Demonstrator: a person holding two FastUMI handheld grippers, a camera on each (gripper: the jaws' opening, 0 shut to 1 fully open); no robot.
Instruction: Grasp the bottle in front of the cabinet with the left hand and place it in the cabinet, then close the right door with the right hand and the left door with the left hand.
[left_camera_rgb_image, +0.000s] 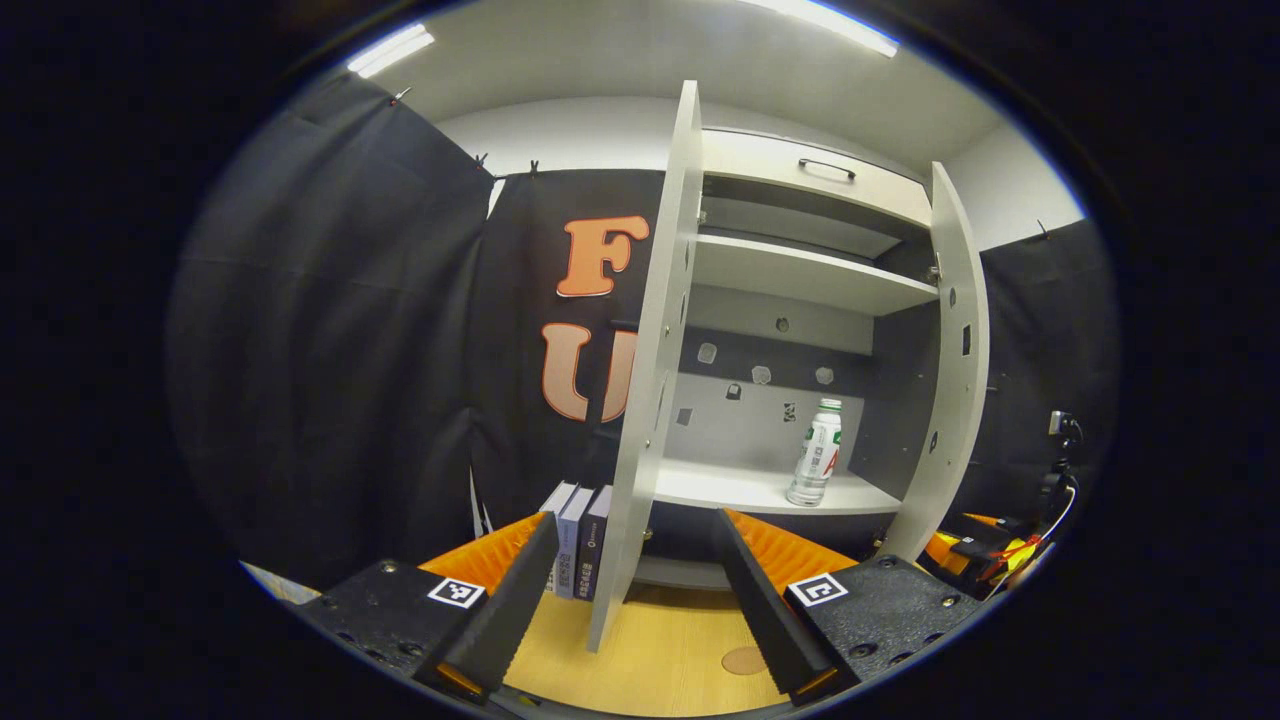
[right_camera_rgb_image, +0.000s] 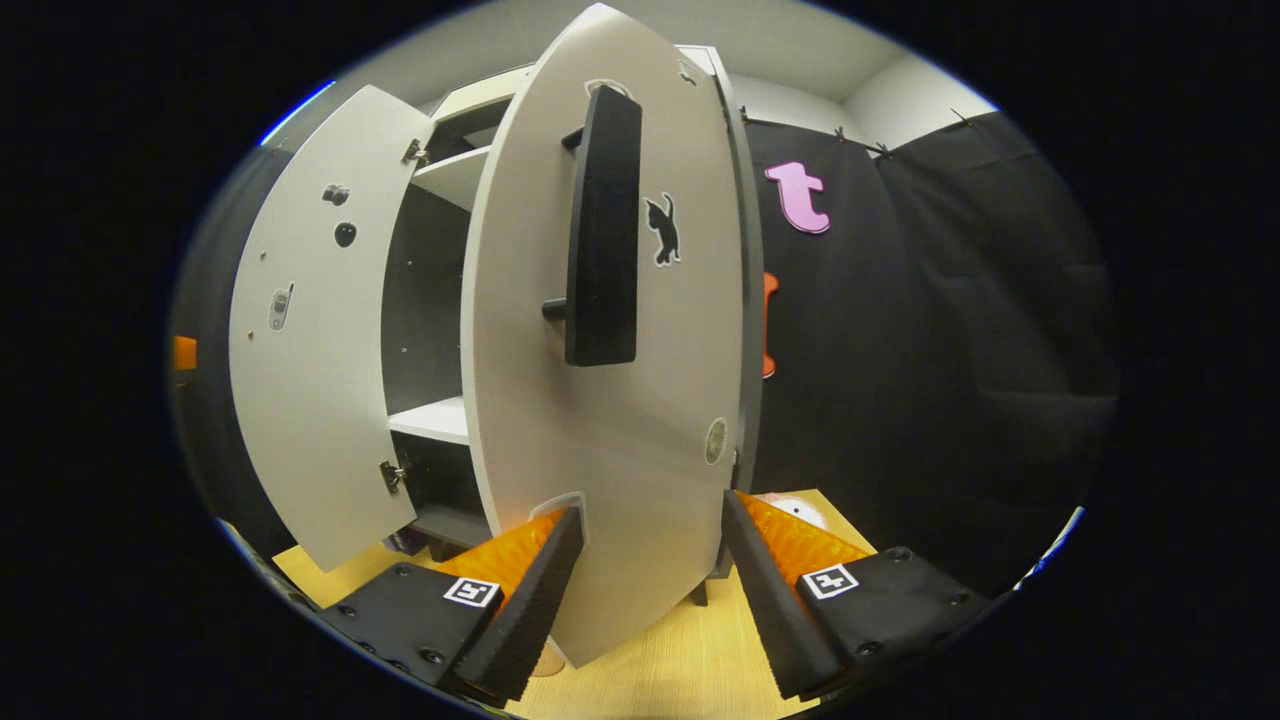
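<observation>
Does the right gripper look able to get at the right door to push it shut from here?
Probably yes. The right gripper is open and faces the right door, whose outer face with the black handle sits just ahead of the fingers. Nothing stands between them.

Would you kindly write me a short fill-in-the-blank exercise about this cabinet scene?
1. The bottle stands ____ on the cabinet's lower shelf.
2. Both cabinet doors are ____.
3. The left gripper holds ____.
4. A ____ sticker sits on the right door beside its handle.

Answers: upright; open; nothing; cat
</observation>
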